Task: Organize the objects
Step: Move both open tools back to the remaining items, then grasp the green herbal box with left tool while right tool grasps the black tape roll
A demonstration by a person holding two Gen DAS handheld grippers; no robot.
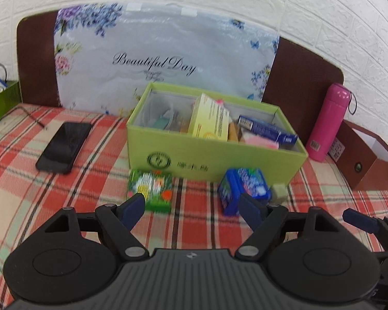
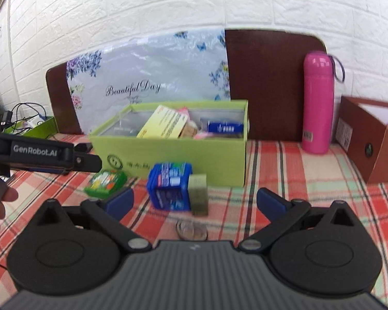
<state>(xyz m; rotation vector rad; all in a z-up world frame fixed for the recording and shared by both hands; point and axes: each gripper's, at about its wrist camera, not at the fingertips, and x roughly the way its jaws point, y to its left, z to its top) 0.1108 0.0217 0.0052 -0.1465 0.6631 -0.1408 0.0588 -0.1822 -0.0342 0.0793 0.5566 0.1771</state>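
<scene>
An open green box stands on the plaid cloth, holding a yellow carton, a blue carton and other small items. In front of it lie a green packet, a blue packet and a small olive block. A coin lies near my right gripper. My left gripper is open and empty, just short of the two packets. My right gripper is open and empty, its jaws either side of the blue packet and block.
A black phone lies left of the box. A pink bottle and a brown box stand at the right. A floral bag leans on a brown headboard. A second green box sits far left.
</scene>
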